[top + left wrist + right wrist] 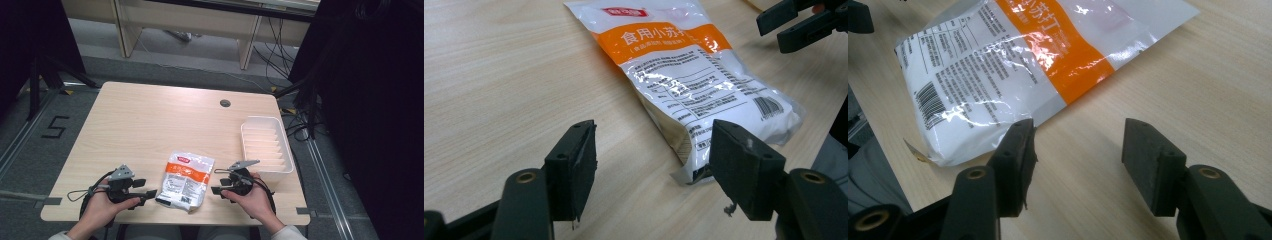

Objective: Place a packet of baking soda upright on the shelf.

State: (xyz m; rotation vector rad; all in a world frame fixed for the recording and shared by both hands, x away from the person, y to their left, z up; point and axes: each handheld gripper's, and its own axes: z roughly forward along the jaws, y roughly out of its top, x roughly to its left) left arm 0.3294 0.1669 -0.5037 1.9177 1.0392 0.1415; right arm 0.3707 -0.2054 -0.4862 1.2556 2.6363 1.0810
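A white pouch with an orange band and printed text (186, 179) lies flat near the table's front edge, between both grippers. My left gripper (146, 188) is held just left of it, open and empty. In the left gripper view its jaws (654, 155) stand wide apart, with the pouch's barcode corner (724, 110) just beyond the right jaw. My right gripper (218, 181) sits just right of the pouch, also open and empty. In the right gripper view (1078, 150) the pouch (1013, 65) lies ahead and to the left, its edge close to the left jaw.
A white ribbed tray (265, 145) stands empty at the table's right edge, behind my right hand. A round cable grommet (225, 103) sits at the back. The light wood table (150, 125) ends just below my hands. Cables lie on the floor beyond.
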